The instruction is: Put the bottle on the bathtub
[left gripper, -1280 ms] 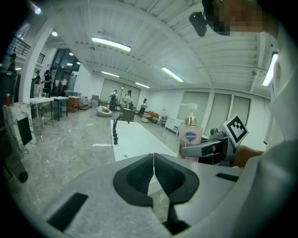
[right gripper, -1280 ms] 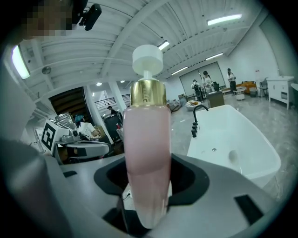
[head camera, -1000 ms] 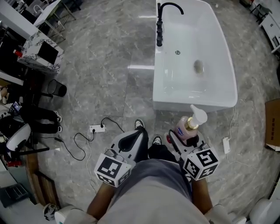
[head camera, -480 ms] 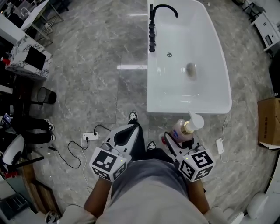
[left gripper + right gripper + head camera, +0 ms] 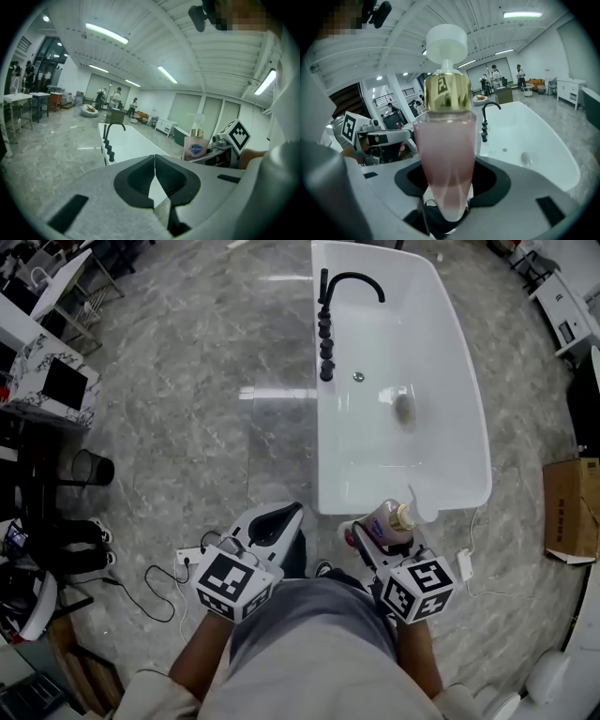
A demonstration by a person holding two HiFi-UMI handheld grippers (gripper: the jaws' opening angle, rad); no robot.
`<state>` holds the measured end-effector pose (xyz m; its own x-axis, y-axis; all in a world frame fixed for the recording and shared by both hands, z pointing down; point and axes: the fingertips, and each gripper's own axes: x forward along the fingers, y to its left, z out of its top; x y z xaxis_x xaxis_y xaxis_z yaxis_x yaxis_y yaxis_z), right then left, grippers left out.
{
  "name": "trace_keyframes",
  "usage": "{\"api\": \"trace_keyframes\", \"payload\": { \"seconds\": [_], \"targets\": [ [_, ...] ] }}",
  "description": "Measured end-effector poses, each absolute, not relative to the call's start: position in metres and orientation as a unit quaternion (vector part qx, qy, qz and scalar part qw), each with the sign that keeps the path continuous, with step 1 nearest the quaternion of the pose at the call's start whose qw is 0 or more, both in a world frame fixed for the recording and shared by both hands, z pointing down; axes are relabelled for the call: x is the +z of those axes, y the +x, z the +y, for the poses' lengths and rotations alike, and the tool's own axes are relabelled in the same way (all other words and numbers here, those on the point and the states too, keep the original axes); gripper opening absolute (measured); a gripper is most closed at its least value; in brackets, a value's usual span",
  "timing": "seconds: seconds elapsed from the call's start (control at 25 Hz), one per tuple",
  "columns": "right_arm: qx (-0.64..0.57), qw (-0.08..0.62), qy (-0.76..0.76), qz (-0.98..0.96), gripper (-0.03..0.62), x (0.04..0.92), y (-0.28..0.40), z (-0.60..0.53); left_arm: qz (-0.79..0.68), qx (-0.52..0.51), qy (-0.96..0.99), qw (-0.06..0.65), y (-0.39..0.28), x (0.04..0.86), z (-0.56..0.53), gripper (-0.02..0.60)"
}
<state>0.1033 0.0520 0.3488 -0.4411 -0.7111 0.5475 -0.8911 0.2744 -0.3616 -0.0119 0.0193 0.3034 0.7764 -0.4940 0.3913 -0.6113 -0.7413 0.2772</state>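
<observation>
You have the bottle (image 5: 386, 524) clamped in your right hand-held gripper (image 5: 380, 540). In the right gripper view the jaws press on either side of the pink body (image 5: 446, 154), low down. The gold collar (image 5: 447, 91) and white pump head (image 5: 446, 43) stand free above them. That low hold looks deliberate: it leaves the pump untouched and carries the bottle upright, ready to go down on its base.

From the head view, the bottle is in the air over the floor (image 5: 206, 427), just short of the near rim of the bathtub (image 5: 349, 502). It is not resting on anything but the jaws. You are facing the tub's near end, so that rim is the closest ledge. The black tap (image 5: 349, 279) and its row of knobs (image 5: 325, 334) take up the far left edge, which is a likely reason to pick the near rim.

Your left hand-held gripper (image 5: 277, 521) is held low to the left of the right one. In the left gripper view its jaws (image 5: 154, 176) meet with nothing between them. It has no part in the hold and seems parked there to stay out of the way. From its side the bottle (image 5: 196, 149) shows to the right, beside the tub.

The task is mid-carry, with the placing not yet done. The rim looks narrow and glossy and the bottle is tall, so I would expect it to tip if it is released off-centre.
</observation>
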Motion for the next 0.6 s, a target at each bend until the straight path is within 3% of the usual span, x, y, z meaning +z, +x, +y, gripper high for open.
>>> {"api": "trace_keyframes", "payload": {
  "seconds": [0.24,0.6],
  "targets": [
    [0.322,0.142,0.539,-0.765,0.212,0.354,0.097,0.009,-0.261,0.147,0.937,0.179,-0.022,0.293,-0.026,0.009],
    [0.319,0.145,0.57,-0.743,0.212,0.362,0.089,-0.039,-0.221,0.146,0.942,0.205,-0.048,0.314,-0.065,0.009]
  ]
}}
